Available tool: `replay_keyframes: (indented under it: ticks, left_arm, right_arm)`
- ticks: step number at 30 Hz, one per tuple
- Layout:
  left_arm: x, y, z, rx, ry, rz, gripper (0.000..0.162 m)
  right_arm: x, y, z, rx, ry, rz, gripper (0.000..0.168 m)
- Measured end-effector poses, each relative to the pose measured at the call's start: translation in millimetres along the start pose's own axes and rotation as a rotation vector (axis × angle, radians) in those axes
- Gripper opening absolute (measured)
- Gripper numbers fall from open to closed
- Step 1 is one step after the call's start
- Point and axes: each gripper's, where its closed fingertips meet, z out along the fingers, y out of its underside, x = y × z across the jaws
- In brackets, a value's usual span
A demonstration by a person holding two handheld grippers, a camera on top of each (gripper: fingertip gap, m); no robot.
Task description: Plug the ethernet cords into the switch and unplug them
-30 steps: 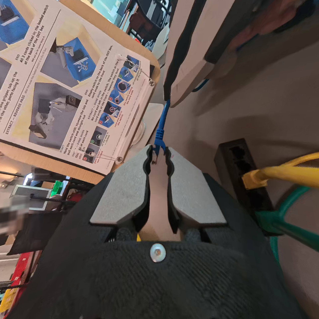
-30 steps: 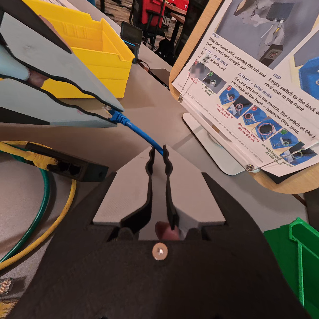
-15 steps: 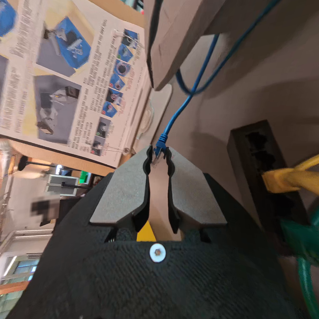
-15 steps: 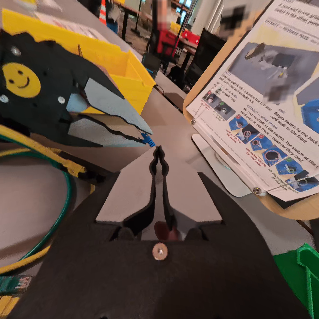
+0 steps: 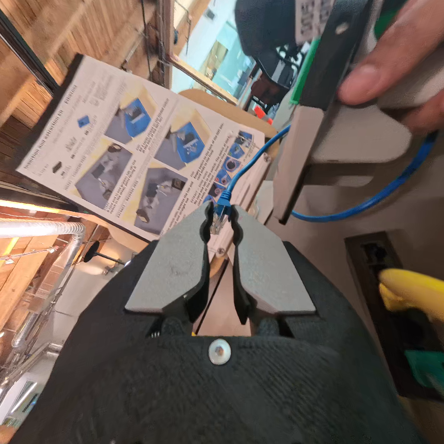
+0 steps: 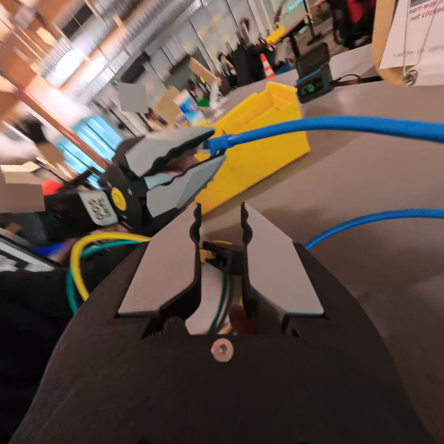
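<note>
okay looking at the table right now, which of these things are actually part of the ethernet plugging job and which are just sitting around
Part of the job:
blue cord, its plug pinched in the left gripper
black switch
yellow cord and green cord, both at the switch
right gripper, open and empty

Just lying about:
yellow bin
instruction sheet on its stand
small black device

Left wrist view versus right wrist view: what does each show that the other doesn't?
Only the left wrist view shows the clear plug tip pinched between the left hand-held gripper fingertips, and a hand on the right tool.

Only the right wrist view shows the yellow bin and the right hand-held gripper open and empty.

Both show the blue cord, the black switch and the yellow cord plugged in.
</note>
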Motion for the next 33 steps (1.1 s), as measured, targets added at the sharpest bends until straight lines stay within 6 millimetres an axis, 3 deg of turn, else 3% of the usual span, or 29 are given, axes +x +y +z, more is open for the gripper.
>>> replay_keyframes:
  ticks: [3,6,11,18,22,27,31,33]
  left_arm:
    - [-5,-16,-7,0.086,-0.009,-0.037,0.013]
    - [-1,-30,-11,0.157,0.025,-0.083,0.012]
    - [6,-37,-10,0.188,0.067,-0.140,0.013]
    - [6,-45,-12,0.233,0.101,-0.240,0.012]
    - [12,-35,-7,0.182,0.134,-0.267,0.012]
    - [23,-18,2,0.082,0.131,-0.180,0.012]
    - [24,-17,0,0.053,0.073,0.040,0.013]
    - [23,-18,-1,0.048,0.069,0.055,0.013]
  right_arm:
    - [-8,-23,-13,0.148,-0.175,0.150,0.026]
    - [-13,-37,-22,0.236,-0.246,0.163,0.019]
    - [-31,-45,-28,0.283,-0.344,0.121,0.024]
    - [-35,-44,-27,0.273,-0.341,0.072,0.008]
    - [-26,-41,-25,0.247,-0.185,-0.056,0.008]
    - [-7,-34,-20,0.164,0.106,-0.257,0.008]
    - [-10,-32,-19,0.146,0.099,-0.262,0.008]
    - [-12,-32,-20,0.151,0.083,-0.259,0.008]
